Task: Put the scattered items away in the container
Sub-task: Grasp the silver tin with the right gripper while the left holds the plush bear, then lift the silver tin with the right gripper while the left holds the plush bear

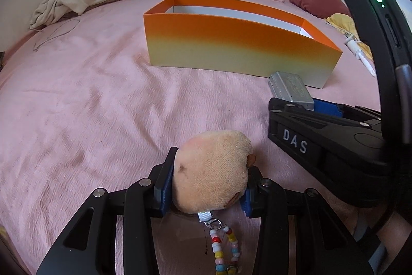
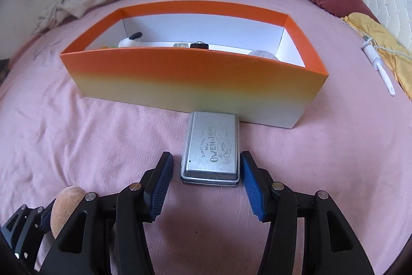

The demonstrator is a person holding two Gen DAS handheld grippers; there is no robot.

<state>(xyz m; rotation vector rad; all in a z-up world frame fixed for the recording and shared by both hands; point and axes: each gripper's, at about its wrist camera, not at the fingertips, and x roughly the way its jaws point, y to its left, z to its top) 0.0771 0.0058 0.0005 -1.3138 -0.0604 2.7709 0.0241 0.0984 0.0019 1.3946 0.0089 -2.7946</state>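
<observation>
My left gripper (image 1: 207, 193) pinches the plush (image 1: 211, 172), its bead strap (image 1: 225, 249) dangling at 6 o'clock. My right gripper (image 2: 206, 187) is spread around the tin (image 2: 211, 147), the right pad touching it, the left pad just clear. Closing unevenly could shove the smooth embossed metal sideways out of the grip, I reckon. The tin's far end sits against the box (image 2: 180, 79) at 12 o'clock, which already holds a few small items.

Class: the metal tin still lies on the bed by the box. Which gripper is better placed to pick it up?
Right. The right gripper is open astride the tin; the left gripper already holds the plush.
</observation>
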